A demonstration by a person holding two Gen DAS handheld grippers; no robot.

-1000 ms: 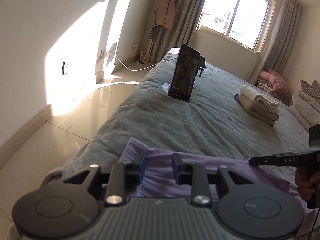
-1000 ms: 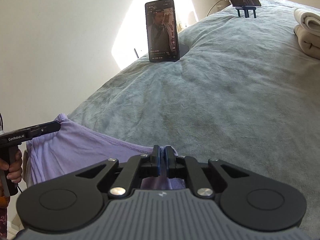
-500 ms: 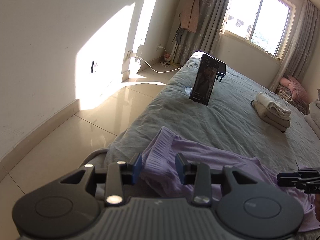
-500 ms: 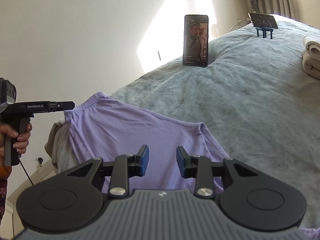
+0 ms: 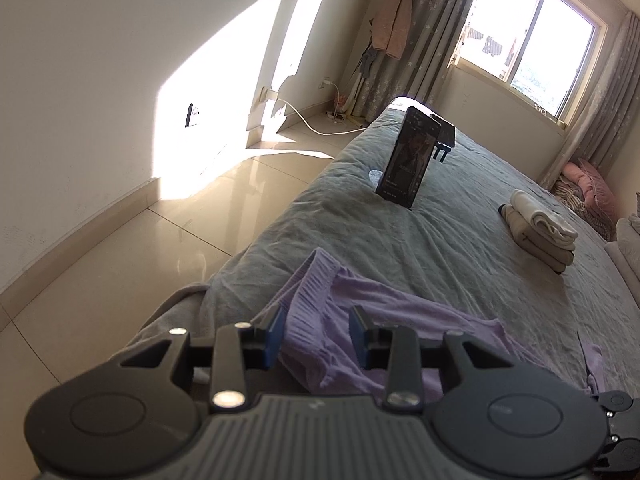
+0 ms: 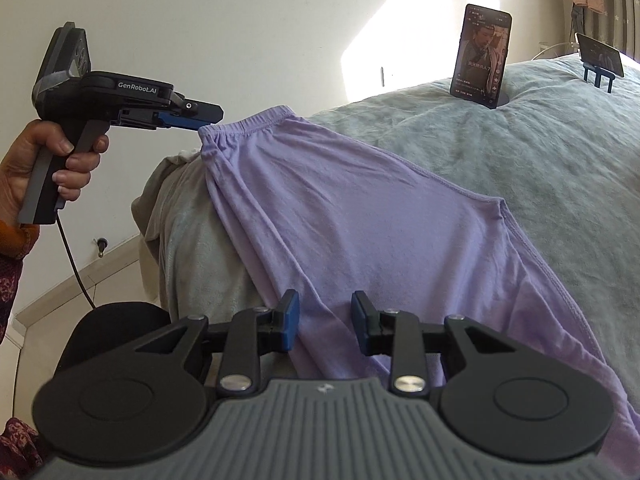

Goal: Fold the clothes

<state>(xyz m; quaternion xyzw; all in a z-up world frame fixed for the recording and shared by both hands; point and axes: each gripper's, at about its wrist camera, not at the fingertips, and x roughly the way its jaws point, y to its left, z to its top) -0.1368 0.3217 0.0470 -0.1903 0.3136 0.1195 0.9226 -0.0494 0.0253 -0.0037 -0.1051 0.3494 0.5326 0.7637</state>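
A lilac pair of shorts lies spread on the grey bed, its elastic waistband at the bed's near corner. It also shows in the left wrist view. My left gripper is open, its fingers on either side of the waistband end. From the right wrist view the left gripper hovers at the waistband corner. My right gripper is open and empty, just above the shorts' lower edge.
A phone stands upright on the bed, a second one on a blue stand behind it. A stack of folded beige clothes lies to the right. Tiled floor and wall lie left of the bed.
My right gripper has opened and let go of the shorts, then drawn back. My left gripper stayed open and pulled back. The shorts now lie spread on the bed.
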